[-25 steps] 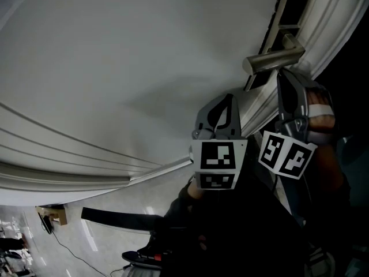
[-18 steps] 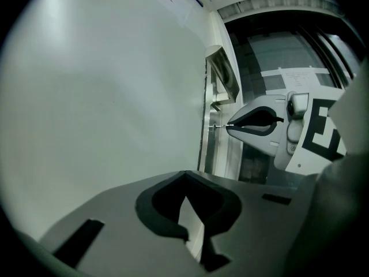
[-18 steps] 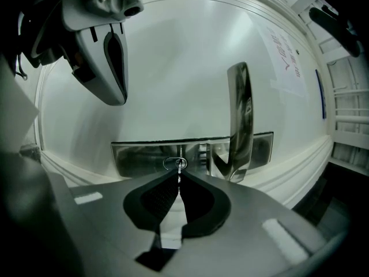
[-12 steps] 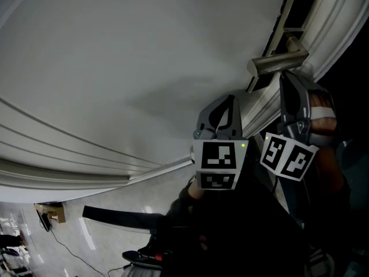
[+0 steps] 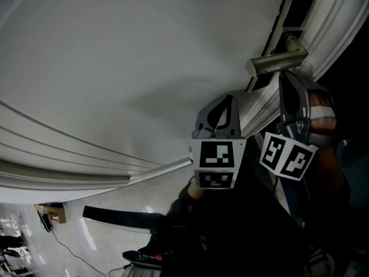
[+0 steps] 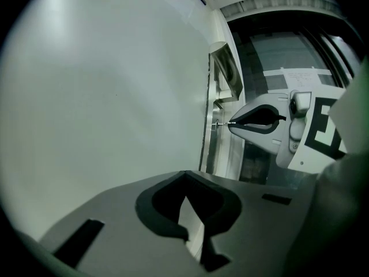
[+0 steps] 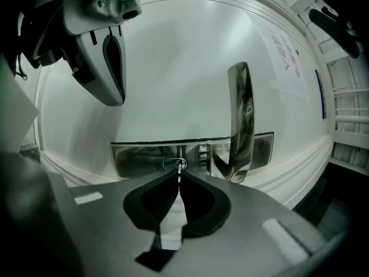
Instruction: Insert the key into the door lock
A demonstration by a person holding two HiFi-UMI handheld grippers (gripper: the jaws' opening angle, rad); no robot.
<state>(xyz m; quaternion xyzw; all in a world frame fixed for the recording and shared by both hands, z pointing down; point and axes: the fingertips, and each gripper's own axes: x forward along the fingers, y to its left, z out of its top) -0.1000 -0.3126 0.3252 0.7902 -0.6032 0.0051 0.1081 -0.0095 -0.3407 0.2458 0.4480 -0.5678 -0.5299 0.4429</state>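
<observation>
A small silver key (image 7: 179, 172) is pinched in my shut right gripper (image 7: 179, 176), and its tip sits at the keyhole of the round lock cylinder (image 7: 176, 164) in the steel lock plate (image 7: 138, 157). The lever handle (image 7: 240, 120) stands just right of the cylinder. From the left gripper view, the key (image 6: 222, 123) bridges the right gripper's fingertips (image 6: 235, 123) and the plate's edge (image 6: 210, 128). My left gripper (image 6: 185, 175) is shut with nothing in it and hangs beside the white door (image 5: 144, 51). In the head view it (image 5: 230, 98) is left of the right gripper (image 5: 283, 77), below the handle (image 5: 275, 59).
Raised mouldings (image 5: 69, 154) run across the door panel. The white door frame (image 5: 328, 22) borders the lock side, with a dark opening (image 6: 288, 56) beyond it. Far below are a pale floor (image 5: 86, 241) and the person's dark clothing (image 5: 242, 235).
Both grippers keep their places at the lock. Only the head view has shifted slightly.
</observation>
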